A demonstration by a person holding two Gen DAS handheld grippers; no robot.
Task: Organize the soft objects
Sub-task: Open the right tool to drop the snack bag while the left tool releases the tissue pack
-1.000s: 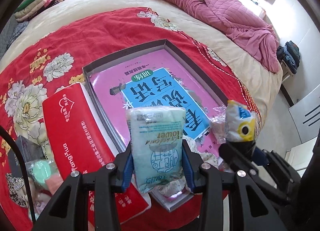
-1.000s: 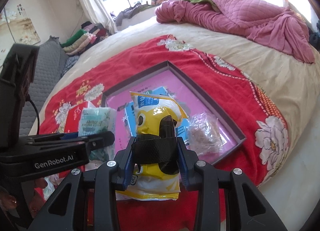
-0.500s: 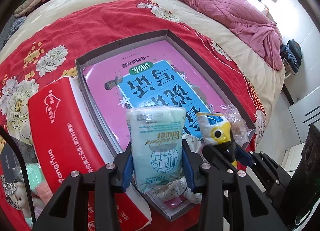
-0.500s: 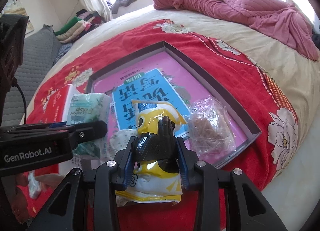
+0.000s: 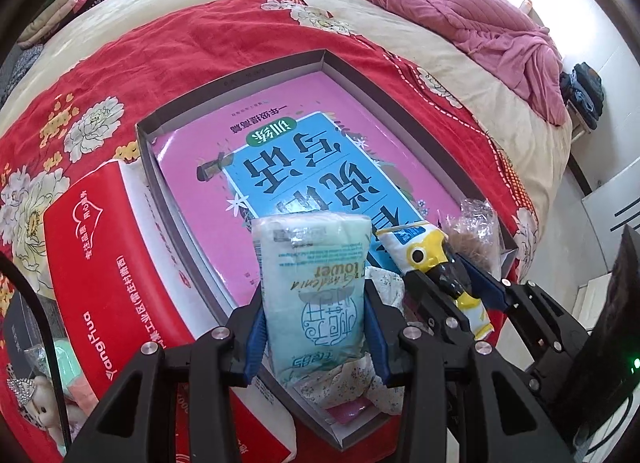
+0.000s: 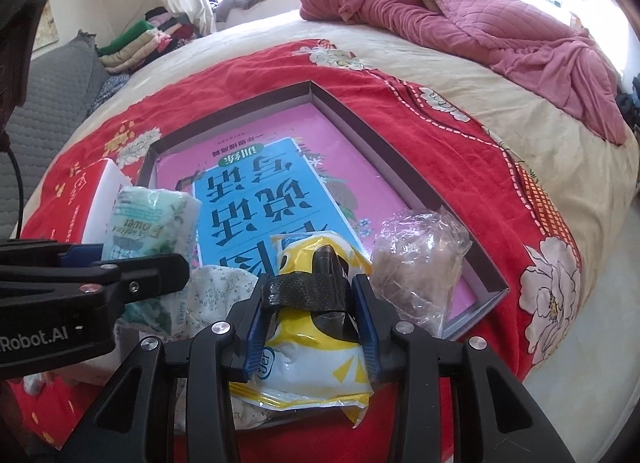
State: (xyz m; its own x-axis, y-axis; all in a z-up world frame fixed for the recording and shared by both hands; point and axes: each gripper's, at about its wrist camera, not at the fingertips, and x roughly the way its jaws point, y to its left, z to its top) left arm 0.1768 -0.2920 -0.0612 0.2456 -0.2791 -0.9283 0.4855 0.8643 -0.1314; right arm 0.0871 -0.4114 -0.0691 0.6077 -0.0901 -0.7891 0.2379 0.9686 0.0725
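My left gripper (image 5: 314,315) is shut on a pale green tissue pack (image 5: 312,255), held upright over the near end of a shallow grey box (image 5: 236,79). A pink and blue book (image 5: 304,167) lies flat in that box. To the right, my right gripper (image 6: 312,323) has a yellow snack packet (image 6: 316,371) between its pads; its jaws are opening and the pads still touch the packet. The packet hangs low over the box's near corner, beside a clear plastic bag (image 6: 420,259). A small floral fabric pack (image 6: 216,291) lies under the two grippers.
A red tissue box (image 5: 92,247) lies against the grey box's left side on the red floral blanket (image 6: 400,115). A rumpled pink quilt (image 6: 480,11) covers the far bed. A small plush toy (image 5: 36,403) sits at the lower left. The bed edge drops off at the right.
Both grippers have come down toward the grey box's near end with their packs. The yellow packet has sunk beside the clear bag, and the right jaws stand slightly wider.
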